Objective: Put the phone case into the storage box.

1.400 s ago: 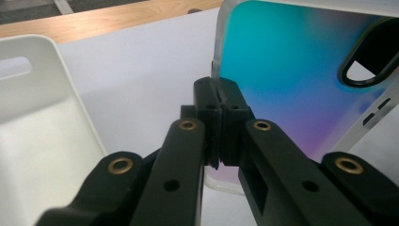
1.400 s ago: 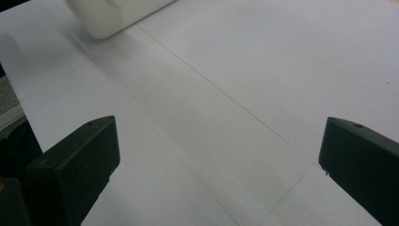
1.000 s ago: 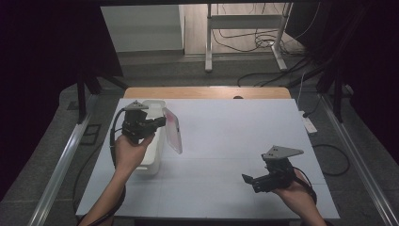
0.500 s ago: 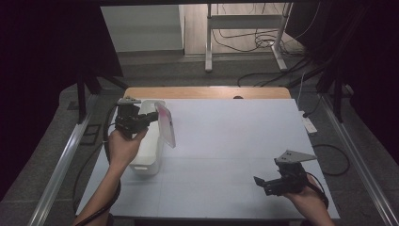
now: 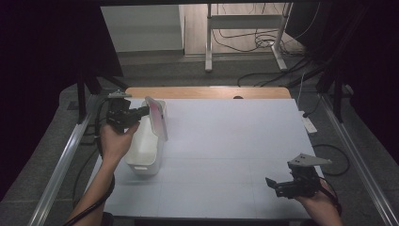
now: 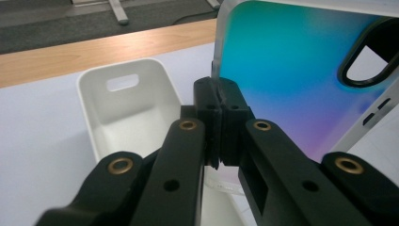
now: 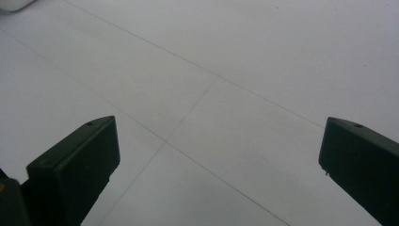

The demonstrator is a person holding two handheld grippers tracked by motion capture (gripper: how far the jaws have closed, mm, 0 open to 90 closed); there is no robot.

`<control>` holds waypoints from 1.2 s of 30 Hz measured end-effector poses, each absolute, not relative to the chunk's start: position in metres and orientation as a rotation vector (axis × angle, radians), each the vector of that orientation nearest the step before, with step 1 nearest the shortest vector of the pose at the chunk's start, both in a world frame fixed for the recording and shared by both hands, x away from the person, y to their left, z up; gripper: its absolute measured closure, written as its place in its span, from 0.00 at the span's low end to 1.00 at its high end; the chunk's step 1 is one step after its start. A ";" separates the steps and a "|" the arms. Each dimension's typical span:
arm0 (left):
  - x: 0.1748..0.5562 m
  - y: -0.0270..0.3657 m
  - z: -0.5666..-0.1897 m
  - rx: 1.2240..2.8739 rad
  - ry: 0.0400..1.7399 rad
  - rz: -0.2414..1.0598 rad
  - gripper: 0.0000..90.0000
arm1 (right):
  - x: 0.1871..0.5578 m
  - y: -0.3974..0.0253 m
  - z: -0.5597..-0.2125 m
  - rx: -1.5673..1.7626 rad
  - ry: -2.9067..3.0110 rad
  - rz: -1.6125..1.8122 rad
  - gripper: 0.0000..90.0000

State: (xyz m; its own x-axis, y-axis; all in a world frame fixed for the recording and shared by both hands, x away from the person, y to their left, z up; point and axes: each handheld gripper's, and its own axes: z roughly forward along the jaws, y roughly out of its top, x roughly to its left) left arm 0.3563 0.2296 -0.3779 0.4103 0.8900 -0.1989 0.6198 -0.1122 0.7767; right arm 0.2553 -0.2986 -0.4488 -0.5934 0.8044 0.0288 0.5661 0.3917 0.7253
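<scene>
My right claw sits near edge of white table, jaws wide, nothing between. Far left, left claw clamped on phone case, held upright over far end of white bin; wooden strip beyond

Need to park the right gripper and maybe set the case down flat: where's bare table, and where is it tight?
Bare: the white table between the white bin and the right gripper, back to the wooden strip. Tight: the left edge, where the left gripper holds the phone case over the bin.
</scene>
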 end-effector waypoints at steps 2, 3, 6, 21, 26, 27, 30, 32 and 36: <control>0.358 0.232 -0.377 1.821 1.305 0.410 0.98 | 0.253 -0.303 -0.448 1.213 2.314 1.012 0.00; 0.358 0.233 -0.377 1.822 1.309 0.414 0.98 | 0.253 -0.305 -0.448 1.219 2.311 1.009 0.00; 0.360 0.236 -0.376 1.818 1.318 0.424 0.98 | 0.249 -0.310 -0.448 1.245 2.298 1.004 0.00; 0.371 0.250 -0.375 1.802 1.375 0.469 0.98 | 0.238 -0.329 -0.446 1.307 2.247 0.973 0.00; 0.377 0.254 -0.375 1.798 1.393 0.493 0.98 | 0.238 -0.330 -0.446 1.335 2.232 0.961 0.00; 0.378 0.254 -0.375 1.795 1.397 0.498 0.98 | 0.238 -0.331 -0.446 1.338 2.227 0.960 0.00; 0.381 0.254 -0.376 1.794 1.402 0.509 0.98 | 0.238 -0.331 -0.446 1.340 2.226 0.962 0.00; 0.384 0.254 -0.376 1.792 1.415 0.521 0.98 | 0.238 -0.330 -0.446 1.337 2.226 0.960 0.00; 0.388 0.253 -0.378 1.786 1.433 0.531 0.98 | 0.238 -0.330 -0.446 1.329 2.228 0.957 0.00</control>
